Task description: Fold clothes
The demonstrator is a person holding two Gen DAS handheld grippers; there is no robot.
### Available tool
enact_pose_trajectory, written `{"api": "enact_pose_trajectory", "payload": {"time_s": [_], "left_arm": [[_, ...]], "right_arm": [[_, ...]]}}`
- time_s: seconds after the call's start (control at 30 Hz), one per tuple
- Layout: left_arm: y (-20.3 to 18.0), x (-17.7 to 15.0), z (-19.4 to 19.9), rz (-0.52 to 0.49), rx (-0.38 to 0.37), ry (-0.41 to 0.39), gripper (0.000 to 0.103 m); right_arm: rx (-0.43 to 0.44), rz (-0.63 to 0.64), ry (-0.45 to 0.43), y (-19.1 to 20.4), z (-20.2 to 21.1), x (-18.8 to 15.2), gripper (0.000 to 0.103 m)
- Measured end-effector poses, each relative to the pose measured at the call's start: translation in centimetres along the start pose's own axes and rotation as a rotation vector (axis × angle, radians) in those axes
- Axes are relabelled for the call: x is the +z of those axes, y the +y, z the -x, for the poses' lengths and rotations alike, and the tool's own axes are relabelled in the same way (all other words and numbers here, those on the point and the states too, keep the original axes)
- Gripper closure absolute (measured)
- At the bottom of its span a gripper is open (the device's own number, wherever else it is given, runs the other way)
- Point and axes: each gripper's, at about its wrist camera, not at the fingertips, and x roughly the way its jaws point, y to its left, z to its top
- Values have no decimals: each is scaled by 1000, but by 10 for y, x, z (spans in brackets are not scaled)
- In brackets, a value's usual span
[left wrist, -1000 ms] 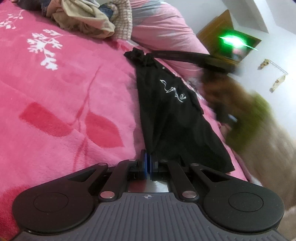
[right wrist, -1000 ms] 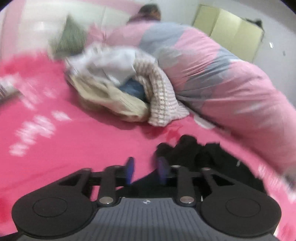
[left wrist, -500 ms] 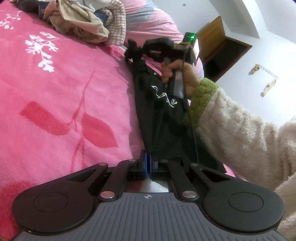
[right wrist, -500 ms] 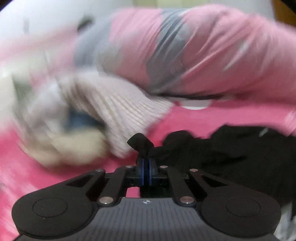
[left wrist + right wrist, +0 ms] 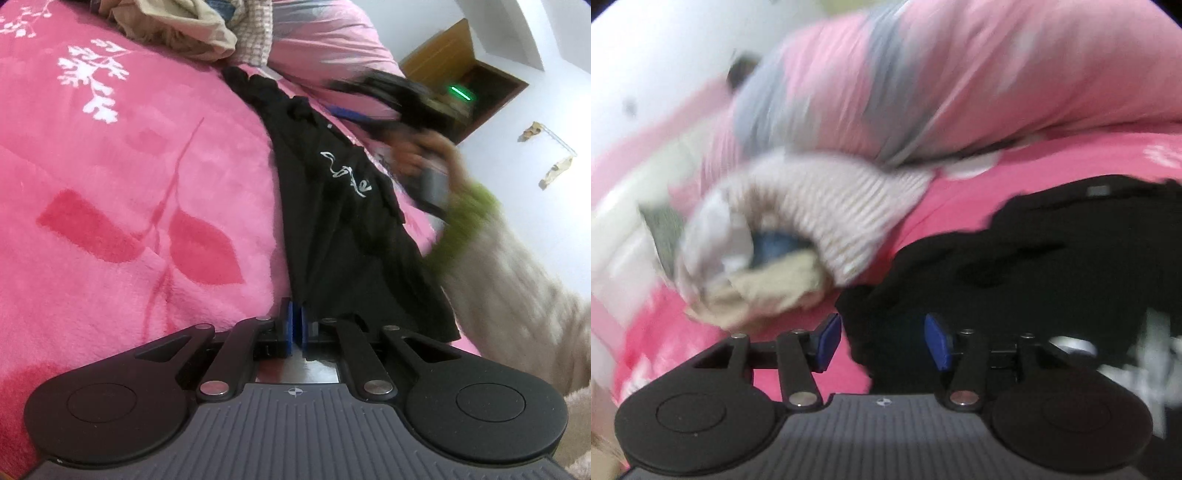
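Observation:
A black garment (image 5: 332, 206) with a white script print lies stretched in a long strip on the pink blanket (image 5: 110, 177). My left gripper (image 5: 295, 325) is shut on its near corner. In the right wrist view the same black garment (image 5: 1034, 266) lies bunched just ahead, and my right gripper (image 5: 882, 341) stands open above its crumpled end, holding nothing. The right gripper (image 5: 369, 96), blurred, shows in the left wrist view, off the cloth's far end, with a hand (image 5: 417, 151) and a fleece sleeve (image 5: 517, 295) behind it.
A heap of unfolded clothes (image 5: 177, 26), with a beige piece and a knitted sweater (image 5: 827, 214), lies at the far end of the blanket. A pink and grey duvet (image 5: 960, 81) bulges behind it. A wooden cabinet (image 5: 461, 85) stands by the wall.
My right gripper has let go of the garment's far end and opened, pulling back to the right. The left gripper keeps its hold; the cloth's far end now lies slack on the blanket.

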Motion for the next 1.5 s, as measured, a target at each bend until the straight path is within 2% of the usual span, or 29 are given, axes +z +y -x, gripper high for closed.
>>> {"api": "enact_pose_trajectory", "payload": {"time_s": [0.1,0.2,0.33,0.43,0.57,0.77,0.87,0.97,1.0,1.03,1.23,1.37,1.5], "left_arm": [[1,2,0,20,-3,12,98],[1,3,0,38,0,24,97],[-1,6,-2,60,26,45,97],[-2,7,-2,89,48,56,96],[-5,7,-4,100,73,54,96],[-7,8,-8,117,93,50,96],[-8,6,-6,117,100,47,96],[-10,3,-6,118,124,35,97],[-11,2,-6,118,133,27,99],[-13,0,-6,119,142,19,101],[-25,-3,-18,136,58,60,102],[-33,-6,-26,147,1,87,102],[-31,-9,-31,161,-4,100,102]], "right_arm": [[-41,-151,-88,-57,74,-6,39],[-138,-321,-140,-124,136,-16,39],[-269,-532,-81,-203,170,-52,39],[-249,-591,-23,-226,171,-85,40],[-193,-523,-24,-216,182,-110,40],[-93,-444,83,-189,207,-140,47],[-53,-419,147,-171,217,-160,60],[-59,-398,177,-156,228,-178,96],[-76,-406,153,-154,234,-181,100],[-94,-413,130,-153,240,-185,100],[-172,-428,-6,-152,282,-184,101],[-219,-453,-54,-163,308,-187,101],[-258,-495,-61,-174,316,-204,101]]}}
